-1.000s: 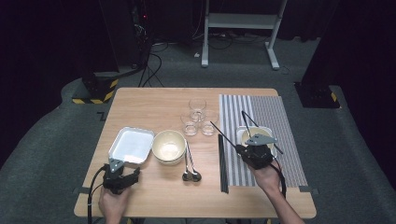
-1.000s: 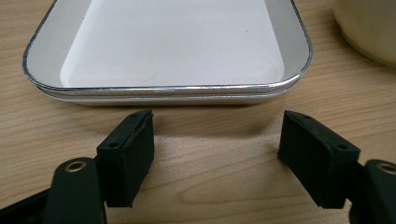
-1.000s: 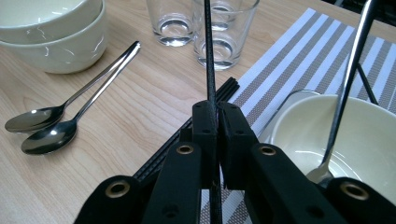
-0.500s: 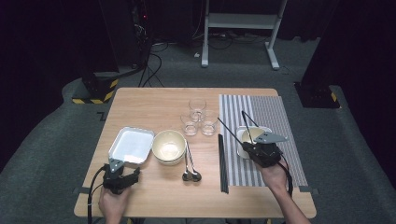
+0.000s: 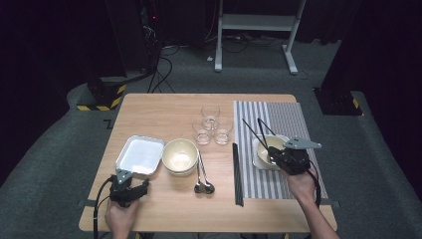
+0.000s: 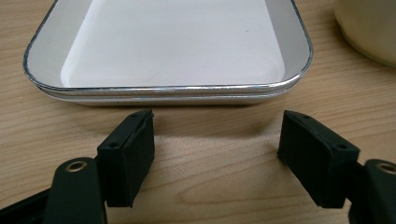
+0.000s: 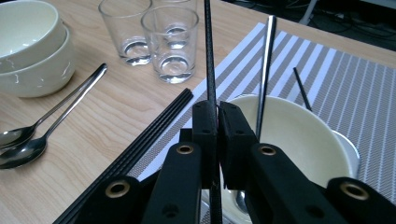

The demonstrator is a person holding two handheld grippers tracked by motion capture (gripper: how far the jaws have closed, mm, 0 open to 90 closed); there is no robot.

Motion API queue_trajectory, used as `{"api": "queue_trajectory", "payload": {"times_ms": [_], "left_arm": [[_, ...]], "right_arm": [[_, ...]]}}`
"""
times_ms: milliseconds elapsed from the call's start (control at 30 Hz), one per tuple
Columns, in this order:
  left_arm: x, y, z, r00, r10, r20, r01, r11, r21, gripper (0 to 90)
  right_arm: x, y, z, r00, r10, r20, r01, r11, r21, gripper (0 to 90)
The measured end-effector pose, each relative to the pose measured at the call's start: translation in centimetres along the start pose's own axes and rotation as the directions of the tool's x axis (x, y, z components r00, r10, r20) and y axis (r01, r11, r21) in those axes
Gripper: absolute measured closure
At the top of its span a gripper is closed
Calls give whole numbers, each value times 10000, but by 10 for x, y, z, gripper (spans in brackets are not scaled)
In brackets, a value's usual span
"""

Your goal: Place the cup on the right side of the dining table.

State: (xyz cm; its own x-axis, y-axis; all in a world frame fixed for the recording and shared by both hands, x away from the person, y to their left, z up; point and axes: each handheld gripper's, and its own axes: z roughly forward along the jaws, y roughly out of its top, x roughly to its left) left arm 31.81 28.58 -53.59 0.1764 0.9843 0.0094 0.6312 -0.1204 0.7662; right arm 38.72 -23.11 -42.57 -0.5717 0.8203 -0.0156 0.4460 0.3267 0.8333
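Left gripper (image 5: 130, 189): positioned near the table's (image 5: 164, 107) front-left corner, resting low over the wood. In the left gripper view its jaws stand wide apart with bare tabletop between them; nothing is held. The white rectangular tray (image 5: 141, 155), with a metallic rim, lies just beyond the jaw tips at 12 o'clock, not touching them.

At 3 o'clock of the tray, just beside it: two stacked cream bowls (image 5: 180, 156). At 3 o'clock of the bowls: two metal spoons (image 5: 201, 174) lying side by side, bowls toward the front edge. At 12 o'clock of the spoons: three clear drinking glasses (image 5: 212, 125) in a tight cluster.

A bundle of black chopsticks (image 5: 237, 173) lies along the left edge of the striped placemat (image 5: 288, 122), which covers the right part of the table.

Right gripper (image 7: 218, 114): held over the placemat, above a cream bowl (image 5: 263, 153). Its jaws are closed on a single black chopstick (image 7: 209, 56), which rises steeply from between the pads toward 12 o'clock in the right gripper view. A metal spoon (image 7: 265, 60) stands in the cream bowl, handle leaning up against the rim. A second thin black stick (image 7: 301, 88) shows beyond the bowl's far rim; whether it touches the bowl cannot be determined
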Motion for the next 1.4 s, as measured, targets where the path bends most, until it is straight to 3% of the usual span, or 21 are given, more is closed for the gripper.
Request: {"api": "queue_trajectory", "payload": {"times_ms": [367, 1400], "left_arm": [[0, 0, 0, 10000, -2, -7, 2, 10000, 1, 271], [0, 0, 0, 10000, -5, -9, 5, 10000, 1, 272]], "right_arm": [[-18, 4, -10, 9992, 225, 318, -216, 9994, -278, 861], [-63, 7, -4, 9922, 812, 946, -820, 9966, 45, 861]]}}
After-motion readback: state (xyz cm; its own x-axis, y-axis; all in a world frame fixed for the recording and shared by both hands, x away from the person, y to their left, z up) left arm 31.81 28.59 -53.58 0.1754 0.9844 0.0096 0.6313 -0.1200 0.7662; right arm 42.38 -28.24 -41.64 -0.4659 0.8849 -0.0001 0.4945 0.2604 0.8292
